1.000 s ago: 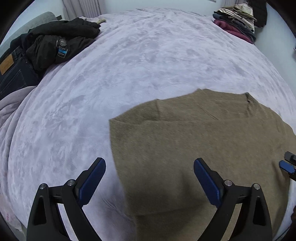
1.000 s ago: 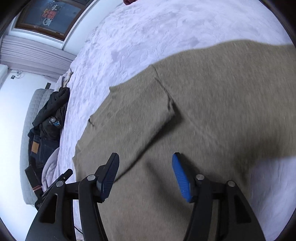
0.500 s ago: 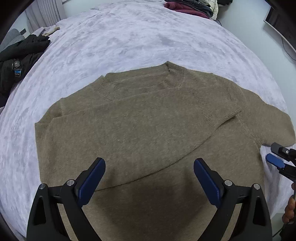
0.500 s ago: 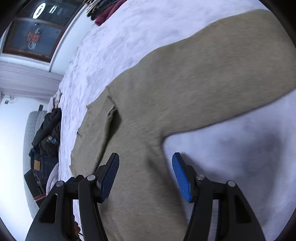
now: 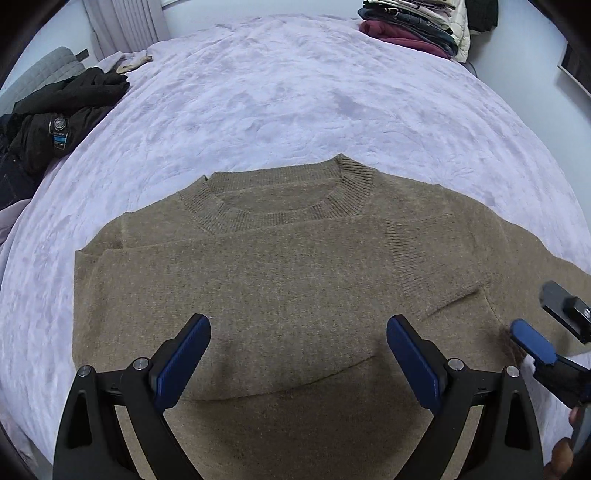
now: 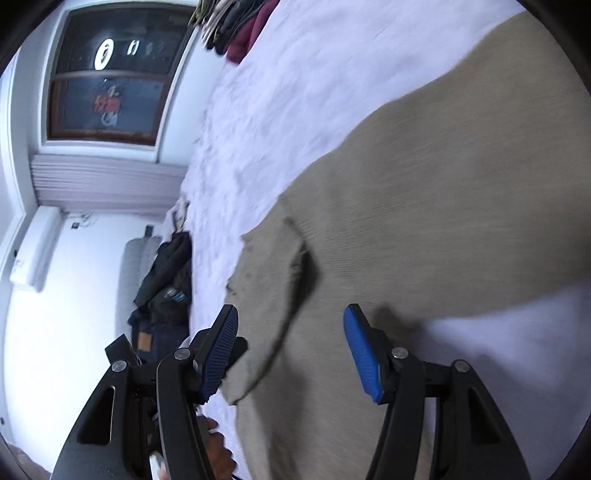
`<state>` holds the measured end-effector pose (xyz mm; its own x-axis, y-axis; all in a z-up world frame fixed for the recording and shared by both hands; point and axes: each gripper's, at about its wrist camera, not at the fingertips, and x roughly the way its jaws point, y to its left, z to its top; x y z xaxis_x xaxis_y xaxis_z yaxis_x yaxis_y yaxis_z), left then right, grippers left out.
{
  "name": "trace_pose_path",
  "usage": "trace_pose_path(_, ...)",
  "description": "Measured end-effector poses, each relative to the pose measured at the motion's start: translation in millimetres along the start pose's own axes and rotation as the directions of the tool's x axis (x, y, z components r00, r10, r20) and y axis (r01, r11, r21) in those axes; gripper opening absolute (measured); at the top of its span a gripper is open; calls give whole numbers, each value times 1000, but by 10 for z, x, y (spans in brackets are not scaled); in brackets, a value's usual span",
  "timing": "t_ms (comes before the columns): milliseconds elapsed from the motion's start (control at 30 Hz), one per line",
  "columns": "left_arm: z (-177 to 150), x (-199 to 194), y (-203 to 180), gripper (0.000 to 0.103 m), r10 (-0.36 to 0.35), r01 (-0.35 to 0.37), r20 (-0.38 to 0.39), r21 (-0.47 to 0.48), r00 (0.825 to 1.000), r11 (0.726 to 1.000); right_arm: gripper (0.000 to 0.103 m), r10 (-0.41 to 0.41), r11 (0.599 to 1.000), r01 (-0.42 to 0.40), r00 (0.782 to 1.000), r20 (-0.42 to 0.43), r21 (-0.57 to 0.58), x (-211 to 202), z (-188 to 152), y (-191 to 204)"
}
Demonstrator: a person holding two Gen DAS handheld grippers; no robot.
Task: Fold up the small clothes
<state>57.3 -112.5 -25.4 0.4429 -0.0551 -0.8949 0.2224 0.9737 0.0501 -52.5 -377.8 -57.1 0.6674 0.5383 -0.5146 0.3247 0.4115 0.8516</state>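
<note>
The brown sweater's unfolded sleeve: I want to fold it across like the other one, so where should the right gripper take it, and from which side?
Judging by the pose, take the sleeve near its outer end, coming in from the sweater's right side. It lies flat and spread outward, while the other sleeve's cuff already lies across the chest. The right gripper is open above it.

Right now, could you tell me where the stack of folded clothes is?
In the left wrist view the stack of folded clothes sits at the far right corner of the bed, beyond the brown sweater.
</note>
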Motion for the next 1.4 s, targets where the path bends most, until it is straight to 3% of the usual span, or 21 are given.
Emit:
trace_pose_path(67,17,40,64,97,18,-18,-12,-7,1000,1000,63,0,1000,0,1000,-28,12,321,66,14)
trace_pose_path(100,20,50,99,97,24,-24,-14,-10,1000,1000,58,-14,1000,15,999,-40,22,472,101,5)
trace_pose_path(133,23,54,127,97,27,-27,-14,-10,1000,1000,27,-25,999,26,999,-43,24,565,121,3)
trace_pose_path(167,19,53,155,97,32,-32,-23,-18,999,999,7,-33,999,34,998,-51,22,637,139,14)
trace_pose_path(200,8,54,178,97,32,-32,-21,-15,999,999,7,-46,999,47,997,-60,20,668,138,30)
trace_pose_path(233,-2,66,191,97,30,-30,-24,-11,999,999,7,-53,999,54,997,-54,8,659,117,52)
trace_pose_path(267,-21,94,194,97,-22,20,-70,-21,997,1000,7,-61,998,60,997,-48,-16,628,92,75)
trace_pose_path(367,-102,253,170,97,-16,16,-113,-4,993,1000,7,-132,991,129,989,-67,-43,569,-6,15)
trace_pose_path(567,-159,327,153,97,-23,22,-128,-3,991,1000,12,-113,993,111,993,-40,-36,394,-68,-46)
trace_pose_path(600,-154,309,137,97,-23,24,-127,5,992,1000,21,-108,993,107,994,-32,-44,311,-76,-44)
trace_pose_path(633,-147,285,117,97,-26,28,-127,13,992,1000,37,-103,994,102,994,-18,-42,218,-81,-58)
trace_pose_path(700,-127,212,58,97,-50,53,-113,24,992,998,54,-106,994,107,994,17,-24,-54,-78,-145)
trace_pose_path(767,-107,112,-58,97,-75,79,-101,40,992,996,54,-135,991,135,989,67,7,-361,-70,-255)
trace_pose_path(867,-85,-21,-289,97,-114,121,-91,74,989,990,54,-208,978,198,960,188,71,-971,-59,-452)
trace_pose_path(1000,-62,-128,-712,97,-166,176,-84,136,983,975,54,-345,935,281,864,366,217,-1863,-66,-792)
trace_pose_path(1100,-38,-149,-1010,97,-190,201,-83,164,978,966,54,-384,907,243,815,435,345,-2257,-67,-1071)
trace_pose_path(1133,-25,-162,-1110,97,-195,206,-80,168,978,964,54,-374,905,213,812,448,369,-2325,-47,-1162)
trace_pose_path(1267,70,-173,-1400,97,-188,194,-54,183,981,964,54,-257,918,50,832,492,393,-2313,154,-1412)
trace_pose_path(1400,108,-96,-1673,97,-176,175,-11,209,984,962,52,-168,933,-30,845,508,358,-2170,432,-1441)
